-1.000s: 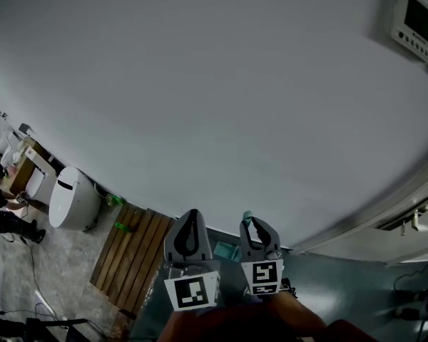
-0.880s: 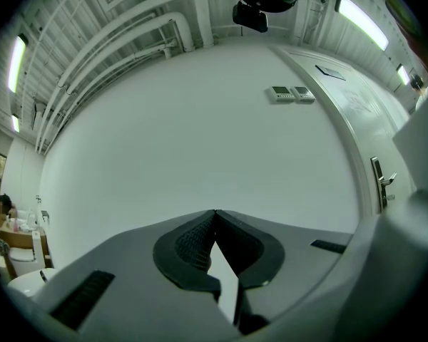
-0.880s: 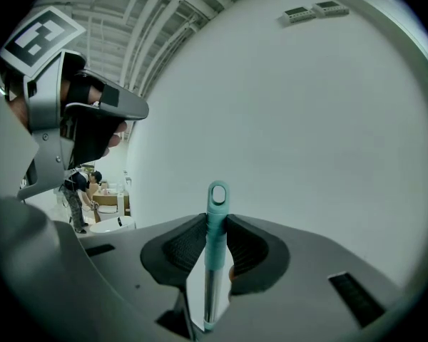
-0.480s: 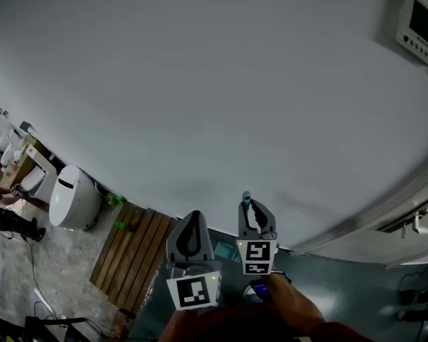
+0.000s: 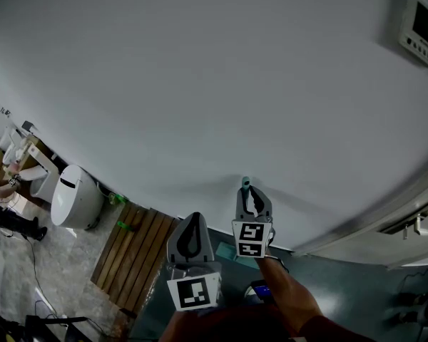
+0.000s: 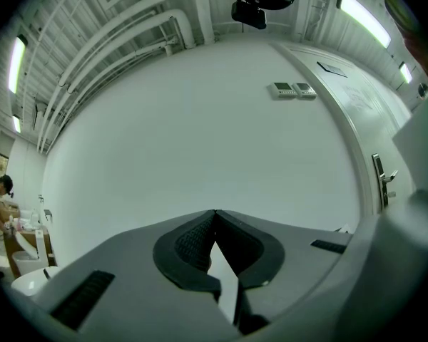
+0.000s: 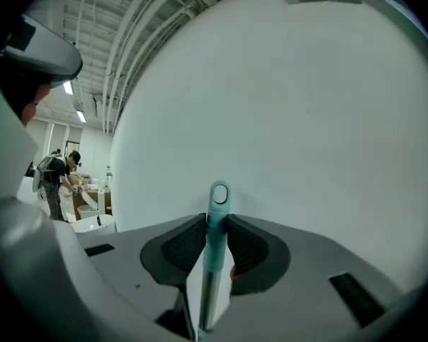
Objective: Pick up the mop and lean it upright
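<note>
The mop handle (image 7: 215, 226) is a metal pole with a teal end and a hanging loop. It stands upright between the pads of my right gripper (image 7: 215, 242), which is shut on it. In the head view the teal tip (image 5: 246, 182) pokes above my right gripper (image 5: 252, 204), close to the white wall (image 5: 221, 84). The mop head is hidden. My left gripper (image 5: 191, 239) sits lower and to the left, shut with nothing in it; its tips (image 6: 214, 223) meet in the left gripper view.
A wooden slatted mat (image 5: 135, 255) lies on the floor at lower left, with a white toilet (image 5: 75, 198) beyond it and a person (image 5: 3, 205) at the far left. A wall panel (image 5: 421, 23) hangs at top right. A door with a handle (image 5: 414, 223) is at right.
My right gripper has risen and moved toward the wall with the mop handle in it. The left gripper has dropped slightly and stayed shut.
</note>
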`<move>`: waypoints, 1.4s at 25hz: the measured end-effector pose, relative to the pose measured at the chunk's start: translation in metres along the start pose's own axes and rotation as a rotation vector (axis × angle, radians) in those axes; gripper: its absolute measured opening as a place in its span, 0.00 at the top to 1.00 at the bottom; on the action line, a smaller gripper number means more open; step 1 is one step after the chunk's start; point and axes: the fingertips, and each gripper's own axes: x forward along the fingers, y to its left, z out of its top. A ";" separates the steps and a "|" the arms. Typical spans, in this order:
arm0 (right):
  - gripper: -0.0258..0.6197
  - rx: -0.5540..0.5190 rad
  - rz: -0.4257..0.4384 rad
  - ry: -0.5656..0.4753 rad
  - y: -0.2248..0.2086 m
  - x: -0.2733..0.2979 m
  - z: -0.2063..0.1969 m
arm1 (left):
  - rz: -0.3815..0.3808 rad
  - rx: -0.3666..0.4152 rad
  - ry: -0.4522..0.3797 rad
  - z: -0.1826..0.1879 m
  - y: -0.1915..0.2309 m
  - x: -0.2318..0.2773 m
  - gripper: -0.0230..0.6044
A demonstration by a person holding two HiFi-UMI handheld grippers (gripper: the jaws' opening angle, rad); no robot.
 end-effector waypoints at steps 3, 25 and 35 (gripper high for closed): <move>0.80 -0.003 -0.010 0.007 -0.002 0.005 0.000 | -0.001 -0.004 0.006 -0.001 0.000 -0.001 0.94; 0.66 0.062 0.042 -0.013 0.002 0.000 0.002 | -0.012 -0.028 0.016 -0.008 -0.004 -0.004 0.94; 0.66 0.029 0.060 -0.043 0.009 -0.015 0.009 | -0.008 -0.021 0.008 -0.003 0.002 -0.006 0.94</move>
